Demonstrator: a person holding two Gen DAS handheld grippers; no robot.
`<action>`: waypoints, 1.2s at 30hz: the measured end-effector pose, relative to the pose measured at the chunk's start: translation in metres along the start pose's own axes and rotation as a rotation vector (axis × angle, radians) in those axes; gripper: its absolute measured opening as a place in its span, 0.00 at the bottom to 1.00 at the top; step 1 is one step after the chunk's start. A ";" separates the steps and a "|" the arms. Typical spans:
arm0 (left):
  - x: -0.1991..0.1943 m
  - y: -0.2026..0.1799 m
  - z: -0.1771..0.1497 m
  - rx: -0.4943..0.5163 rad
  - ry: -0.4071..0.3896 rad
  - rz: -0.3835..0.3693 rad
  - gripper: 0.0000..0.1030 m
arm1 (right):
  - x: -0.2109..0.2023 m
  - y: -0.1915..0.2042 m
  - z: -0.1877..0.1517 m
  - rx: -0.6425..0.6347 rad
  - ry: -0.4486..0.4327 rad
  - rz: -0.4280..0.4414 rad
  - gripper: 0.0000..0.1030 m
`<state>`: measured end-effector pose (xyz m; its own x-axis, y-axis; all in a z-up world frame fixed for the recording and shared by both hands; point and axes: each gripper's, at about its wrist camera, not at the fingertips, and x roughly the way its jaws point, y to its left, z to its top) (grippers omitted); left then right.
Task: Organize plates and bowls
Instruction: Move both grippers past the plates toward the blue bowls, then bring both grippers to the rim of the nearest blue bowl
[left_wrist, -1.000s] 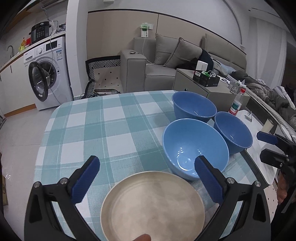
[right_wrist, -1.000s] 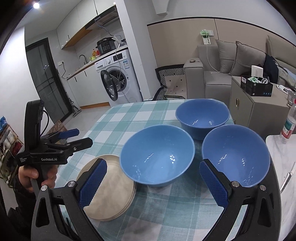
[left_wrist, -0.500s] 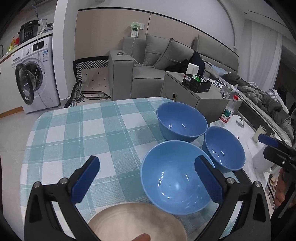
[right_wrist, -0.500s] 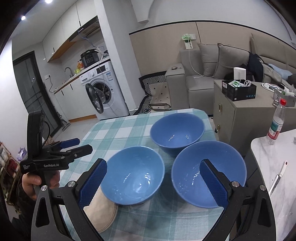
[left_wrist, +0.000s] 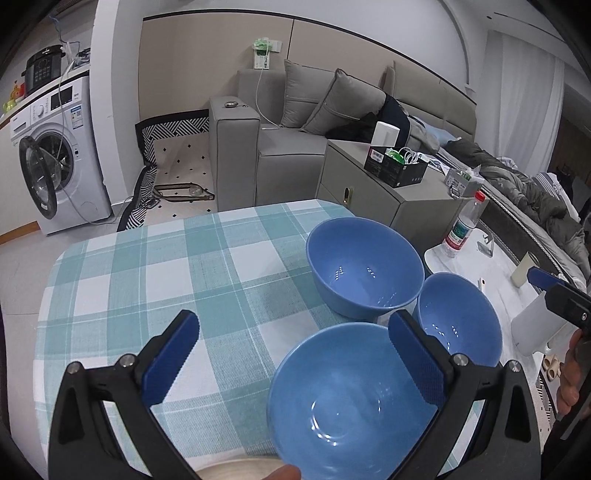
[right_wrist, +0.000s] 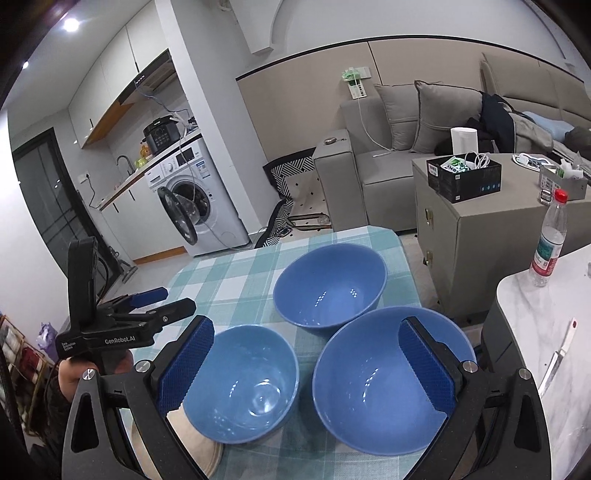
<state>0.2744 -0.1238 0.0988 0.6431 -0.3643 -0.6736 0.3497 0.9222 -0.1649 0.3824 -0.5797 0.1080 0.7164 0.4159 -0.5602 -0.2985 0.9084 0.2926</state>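
Near-left bowl (left_wrist: 347, 402): blue, upright, mouth facing up; it sits at the near edge of the checked tablecloth (left_wrist: 155, 288) and is round, so it has no long axis.
Far bowl (right_wrist: 330, 286): blue, upright, toward the far right corner of the table, just beyond the other two.
Near-right bowl (right_wrist: 384, 380): blue, upright, by the table's right edge, just beside the near-left bowl (whether the rims touch cannot be told).
Plate stack (right_wrist: 199, 446): beige, lying flat at the near edge, partly tucked under the near-left bowl's side; only a sliver shows in the left wrist view.
Left gripper (left_wrist: 291, 360): held level above the near edge, pointing across the table; jaws spread wide, nothing between the pads, the right pad overlapping the near-left bowl's rim in view.
Right gripper (right_wrist: 304, 363): aimed forward over the two near bowls (slightly downward); jaws wide apart, gripping nothing, the right pad seen against the near-right bowl's interior.
Surroundings: washing machine (left_wrist: 55, 155), grey sofa (left_wrist: 295, 122), water bottle (right_wrist: 550, 240) on the white counter.
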 end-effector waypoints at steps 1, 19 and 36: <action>0.003 -0.001 0.002 0.001 0.001 -0.004 1.00 | 0.002 -0.001 0.002 0.004 0.000 -0.004 0.99; 0.071 0.008 0.031 -0.029 0.094 0.007 1.00 | 0.069 -0.023 0.027 0.038 0.088 -0.048 0.99; 0.123 -0.001 0.040 0.012 0.177 0.004 0.98 | 0.128 -0.061 0.030 0.104 0.184 -0.092 0.92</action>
<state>0.3806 -0.1742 0.0454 0.5151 -0.3313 -0.7905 0.3566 0.9215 -0.1539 0.5114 -0.5835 0.0414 0.6076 0.3405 -0.7175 -0.1639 0.9378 0.3061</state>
